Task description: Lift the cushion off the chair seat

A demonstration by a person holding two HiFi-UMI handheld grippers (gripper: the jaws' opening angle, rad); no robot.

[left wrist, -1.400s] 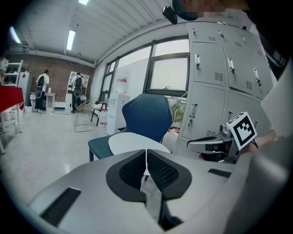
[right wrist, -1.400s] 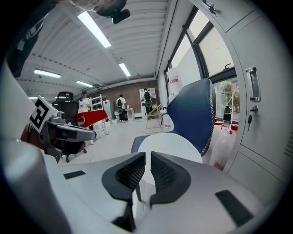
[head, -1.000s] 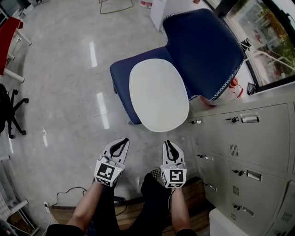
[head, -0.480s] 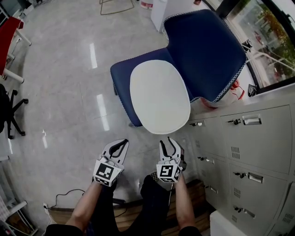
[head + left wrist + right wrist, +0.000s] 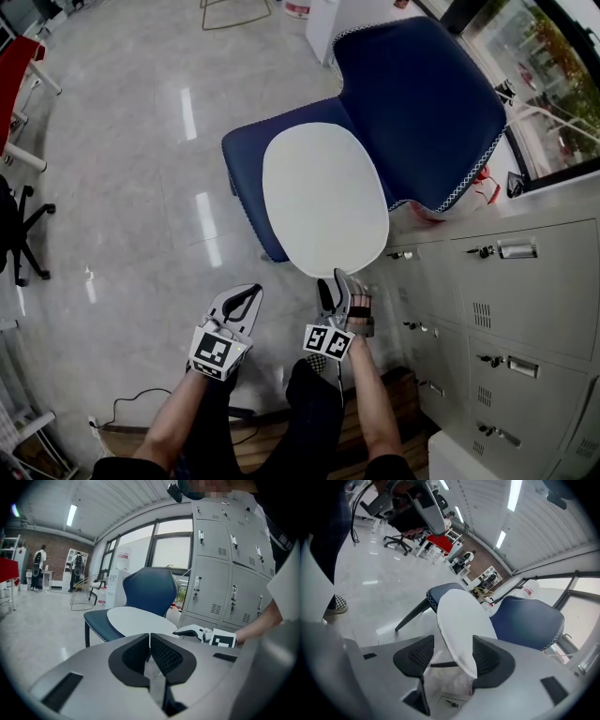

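Note:
A white oval cushion lies on the seat of a navy chair, its near edge hanging over the seat's front. My right gripper is rolled on its side at that near edge. Its jaws are opening wide; in the right gripper view the cushion's edge runs between them, and the pads do not press on it. My left gripper hangs lower left of the cushion, apart from it, its jaws shut on nothing. The left gripper view shows the cushion ahead and the right gripper beside it.
Grey lockers stand close on the right of the chair. A black office chair and a red table are at the far left. A cable lies on the glossy floor by my legs.
My right gripper has rolled onto its side, gone from shut to wide open, and moved up to the cushion's near edge. The left gripper has stayed in place.

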